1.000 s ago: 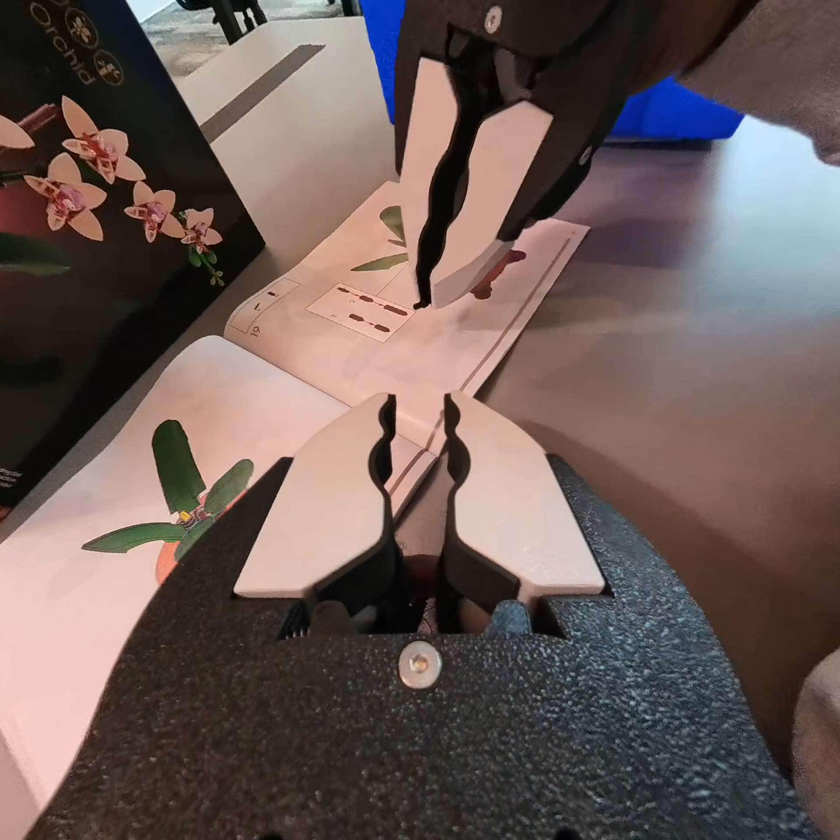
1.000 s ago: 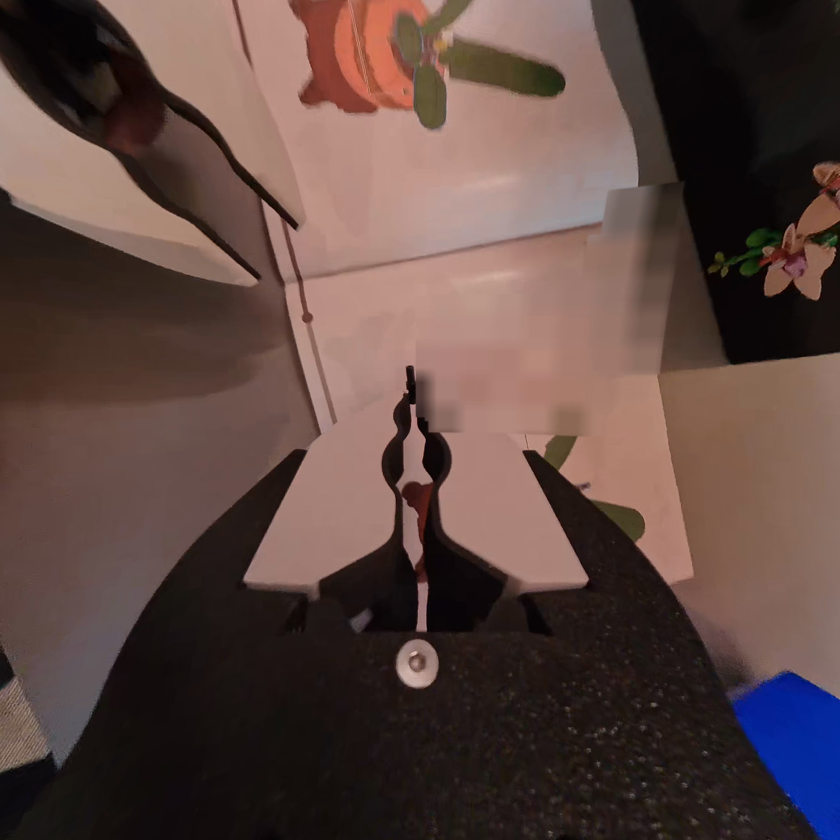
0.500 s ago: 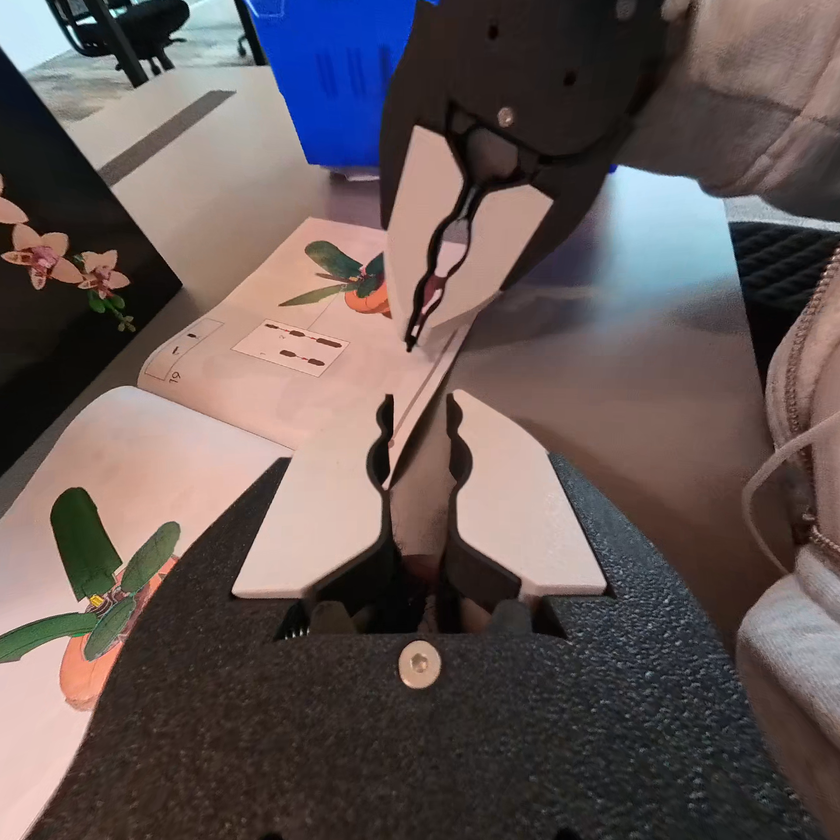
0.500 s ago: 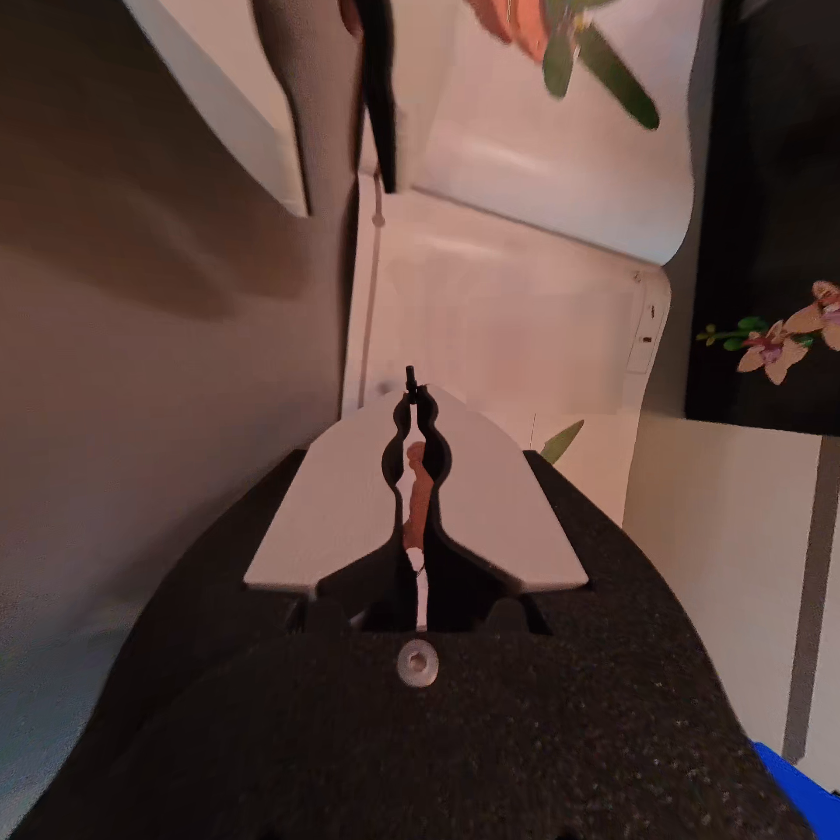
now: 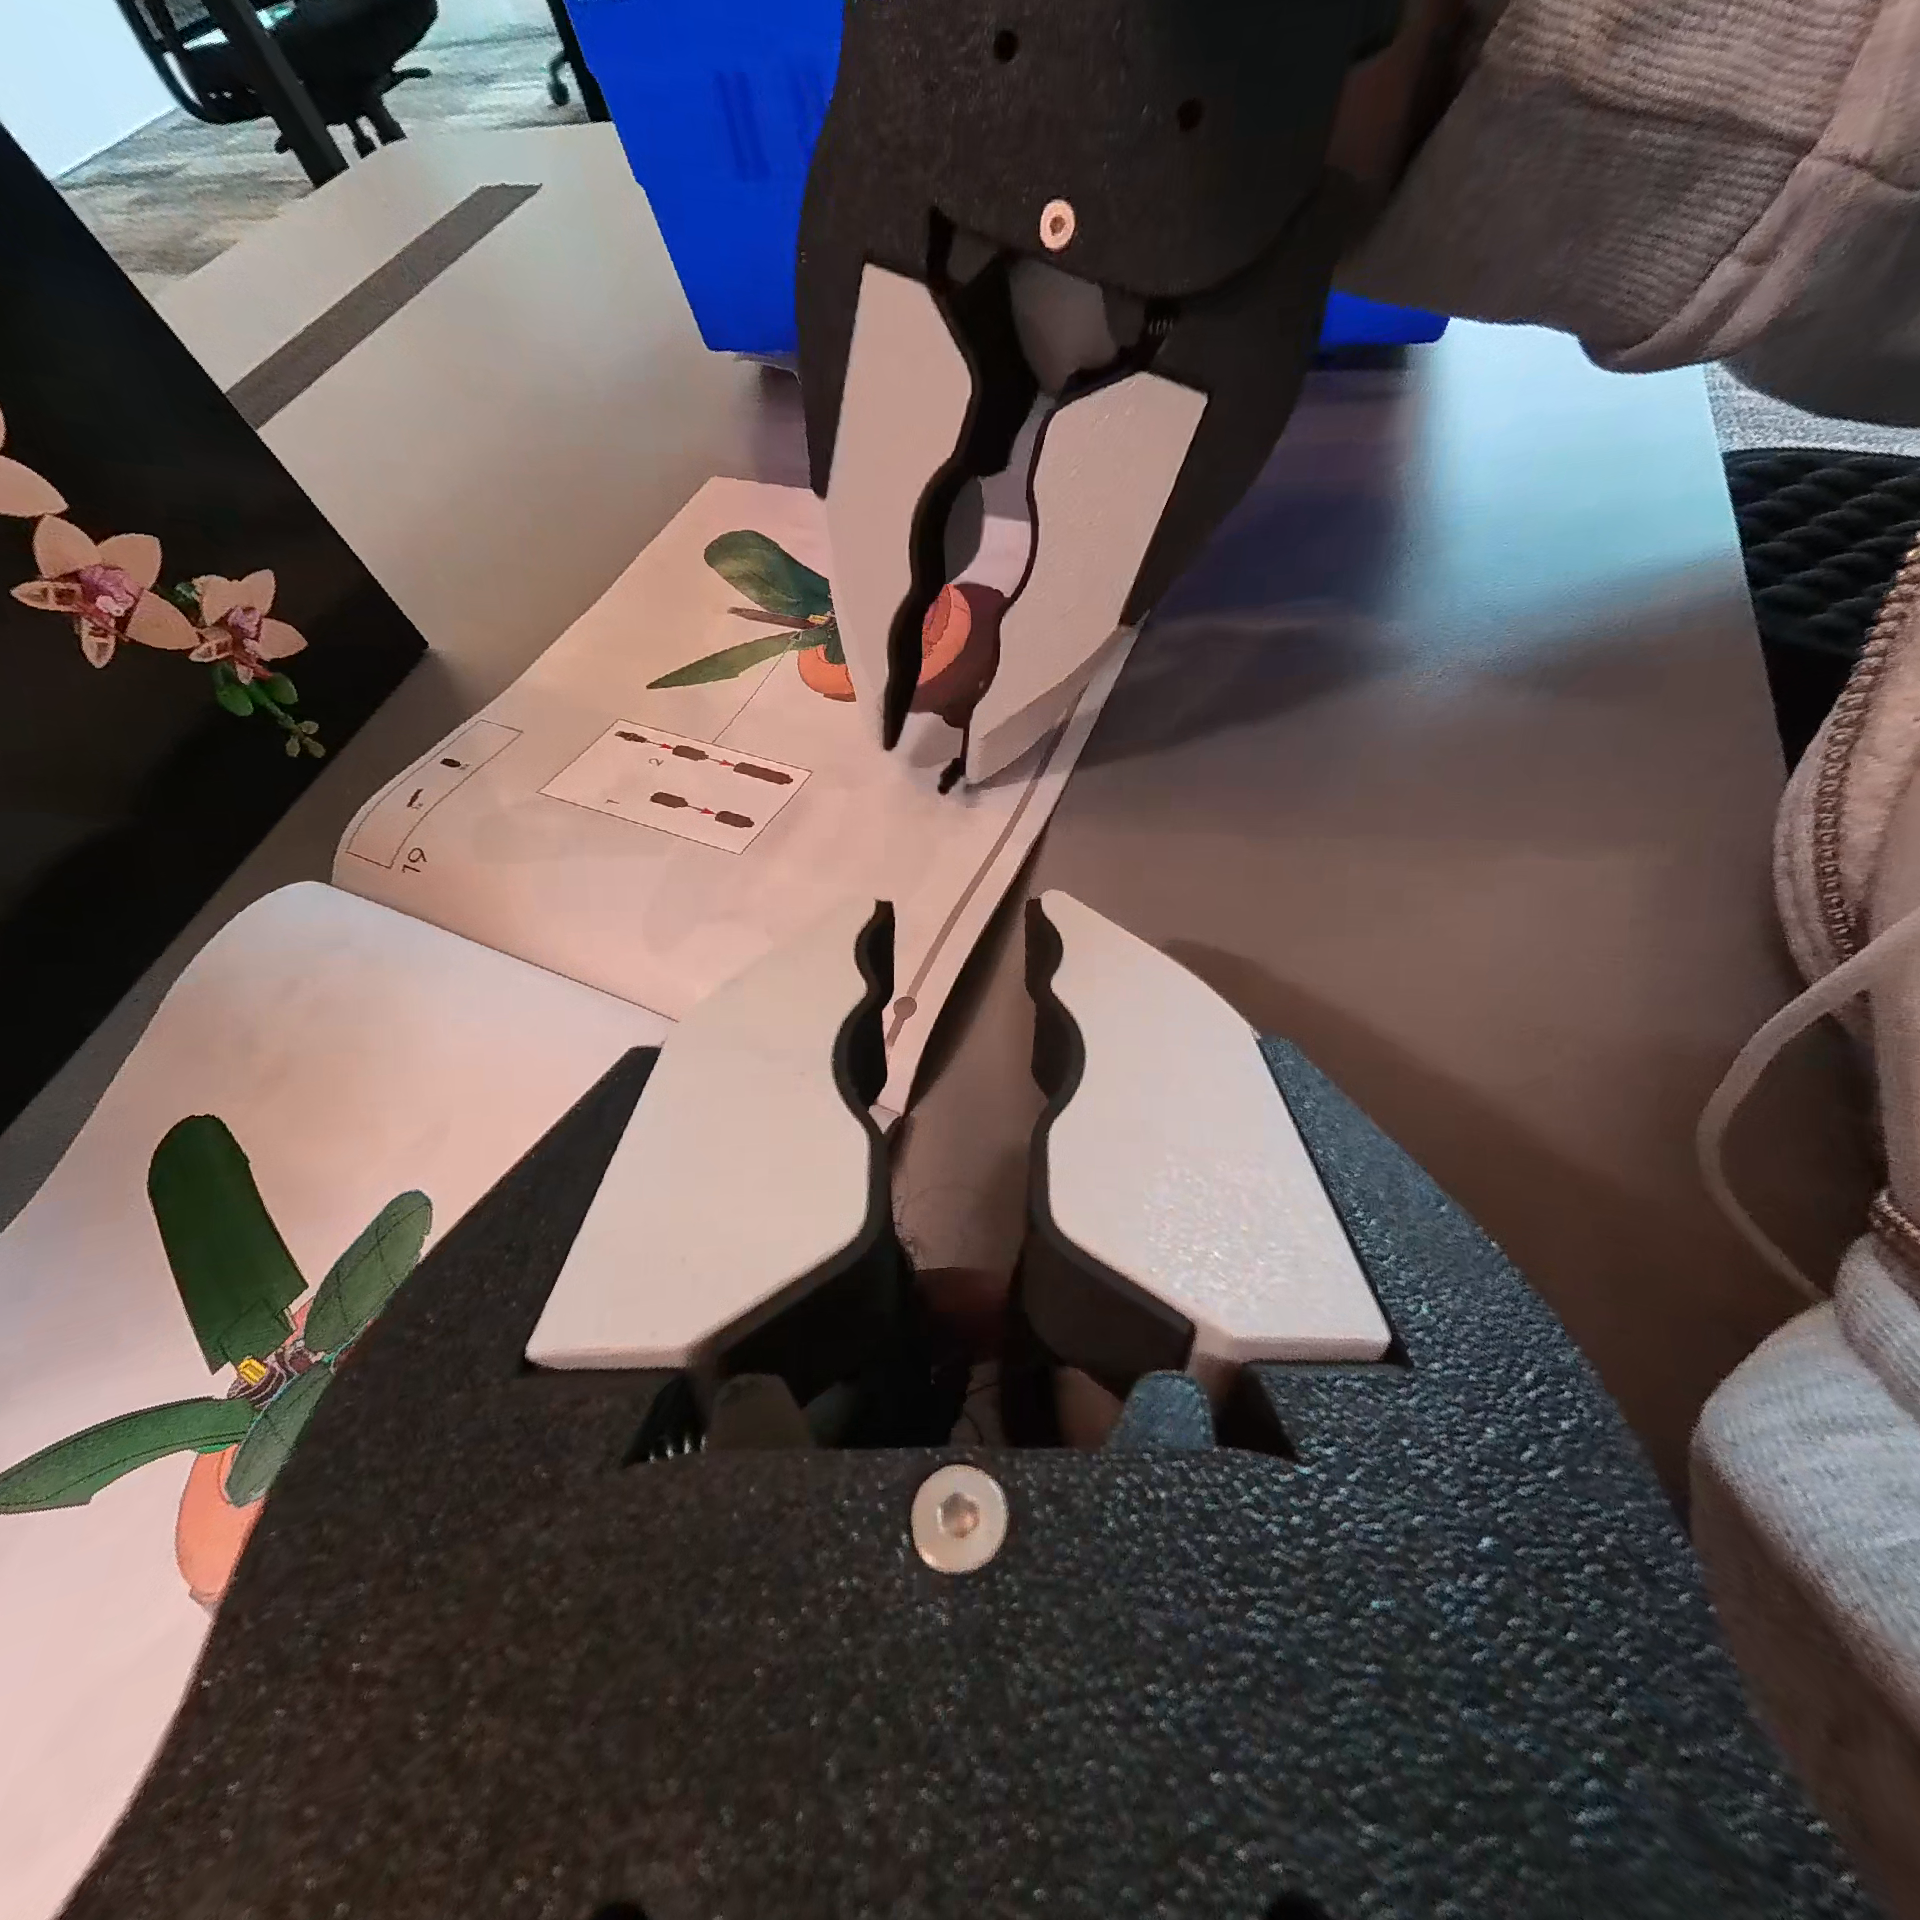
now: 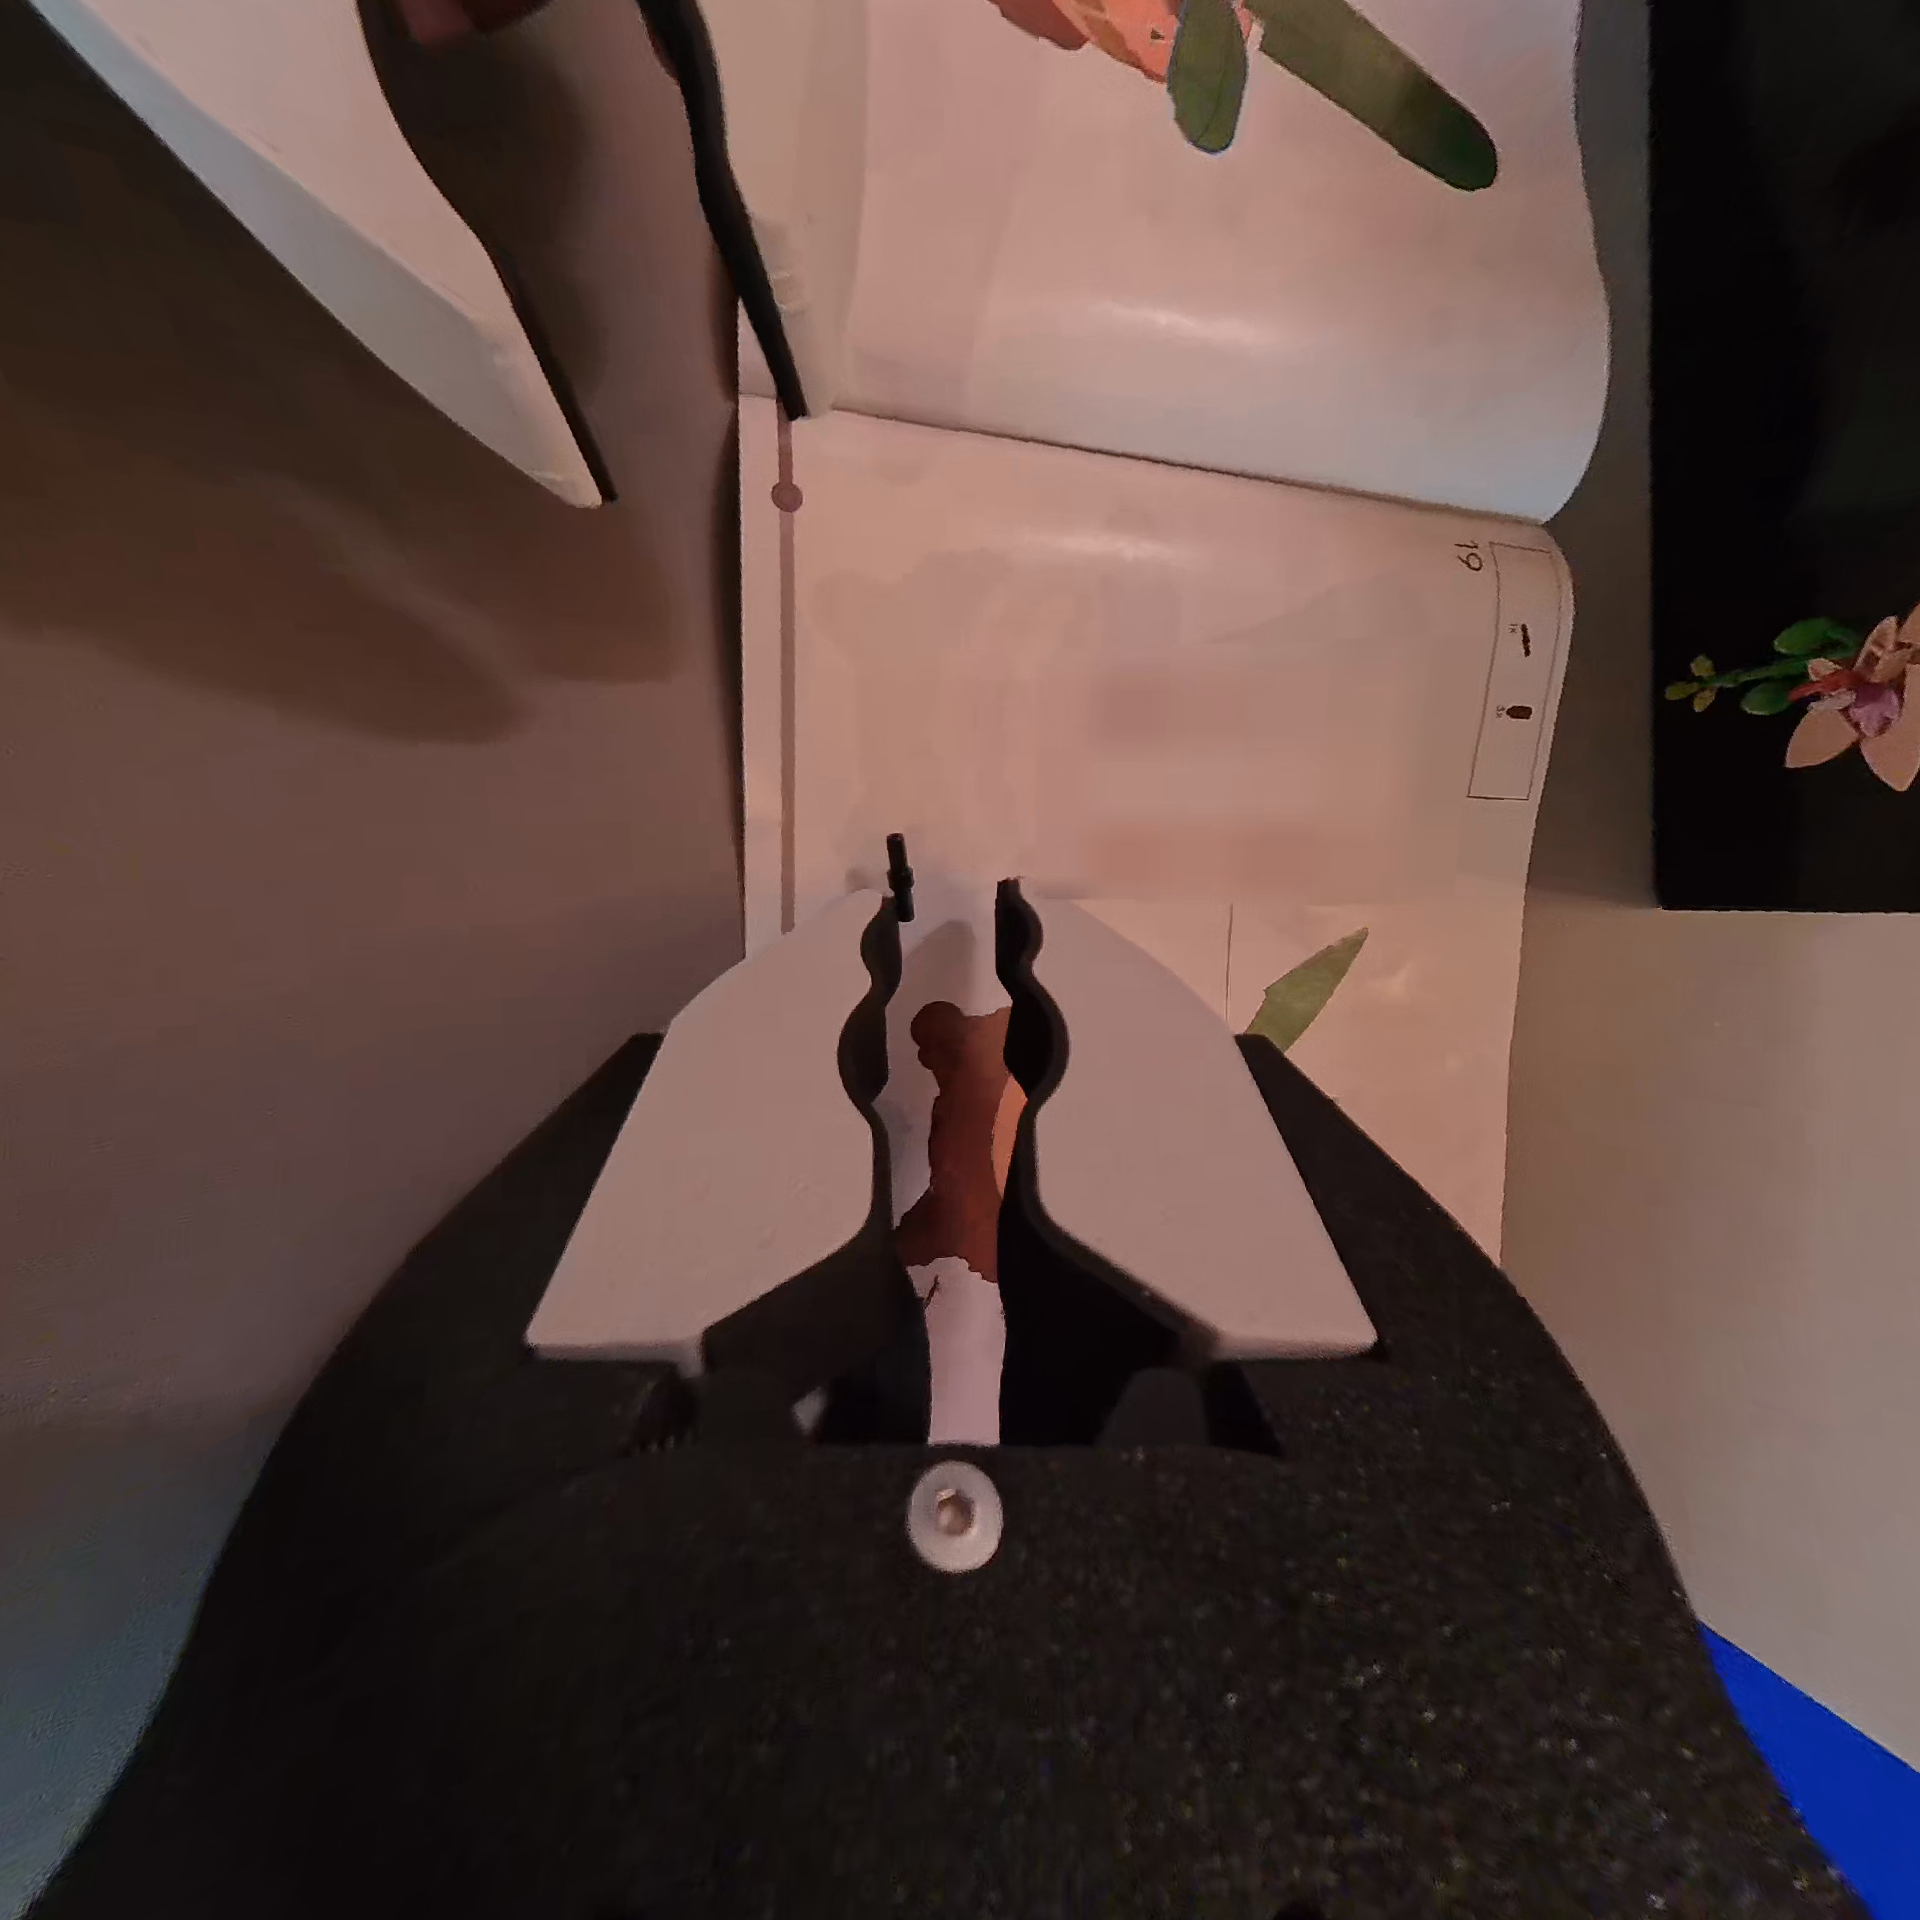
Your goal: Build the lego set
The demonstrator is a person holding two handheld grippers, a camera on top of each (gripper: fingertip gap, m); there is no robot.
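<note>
A smooth grey-brown tabletop (image 5: 1403,831) carries an open instruction booklet (image 5: 623,862), lying flat toward the left. A black box printed with orchids (image 5: 156,644) stands at far left, a blue bin (image 5: 727,156) at the far edge.

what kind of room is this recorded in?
Probably an office or lab workspace. A long plain table holds an open instruction booklet, a blue bin stands at its far end, and wheeled office chairs sit on carpet beyond.
</note>
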